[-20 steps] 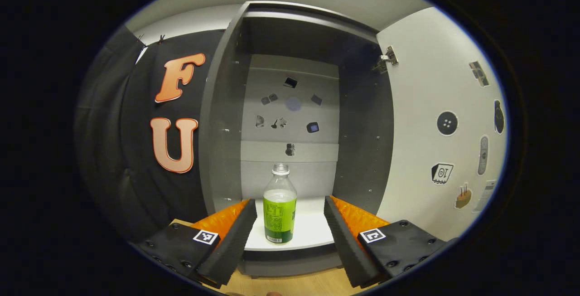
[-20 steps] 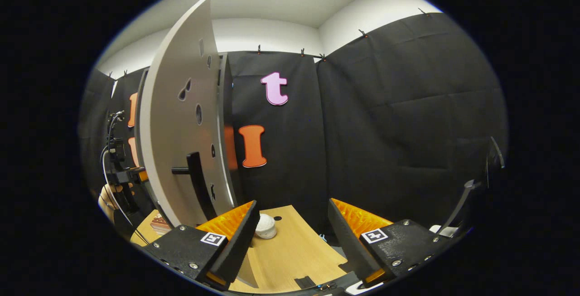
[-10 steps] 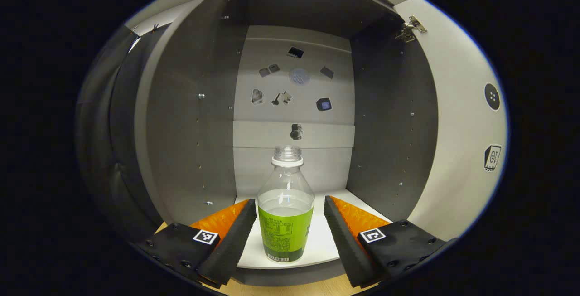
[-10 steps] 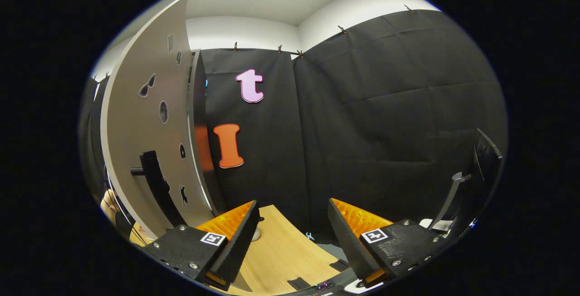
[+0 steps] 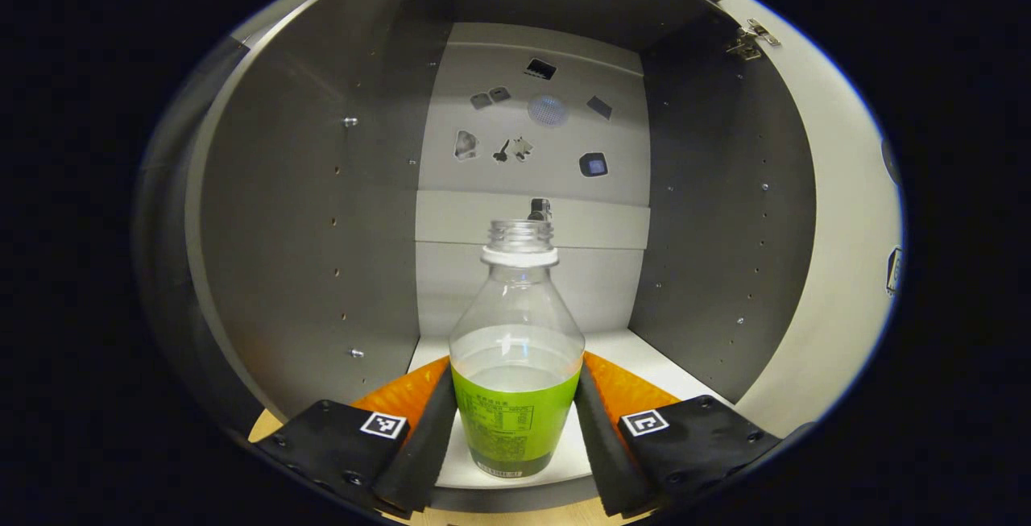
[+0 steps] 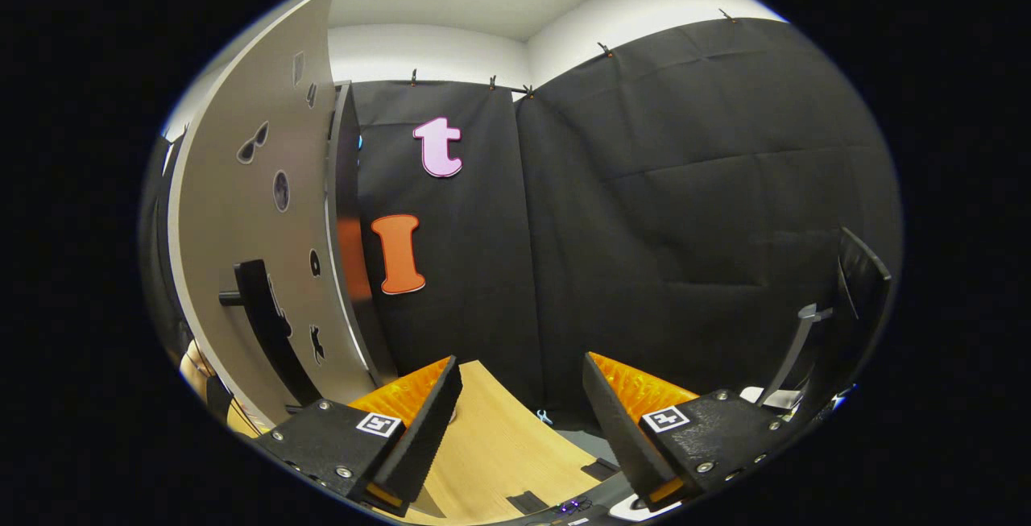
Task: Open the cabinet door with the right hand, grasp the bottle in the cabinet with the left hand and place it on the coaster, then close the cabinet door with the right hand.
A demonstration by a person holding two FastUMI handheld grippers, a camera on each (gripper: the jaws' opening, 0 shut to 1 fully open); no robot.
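Observation:
A clear bottle (image 5: pixel 515 397) with a green label and no cap stands upright on the white floor (image 5: pixel 636 349) of the open grey cabinet (image 5: pixel 322 228). My left gripper (image 5: pixel 515 365) reaches into the cabinet, and its black fingers (image 5: pixel 431 437) press on the bottle's labelled body from both sides. In the right gripper view the cabinet door (image 6: pixel 250 212) stands swung open at the left, its black handle (image 6: pixel 262 308) facing out. My right gripper (image 6: pixel 519 373) hangs open over the wooden table (image 6: pixel 499 445), apart from the door, with nothing between its fingers.
The door's inner face (image 5: pixel 846 228) and its hinge (image 5: pixel 753 31) border the cabinet on the right. Stickers dot the cabinet's back wall (image 5: pixel 532 147). A person's hand (image 6: pixel 193 365) shows low behind the door. A dark stand (image 6: pixel 854 300) rises at the far right.
My left gripper moved forward into the cabinet and its fingers closed in onto the bottle. The right gripper drifted right, away from the door, and stayed open.

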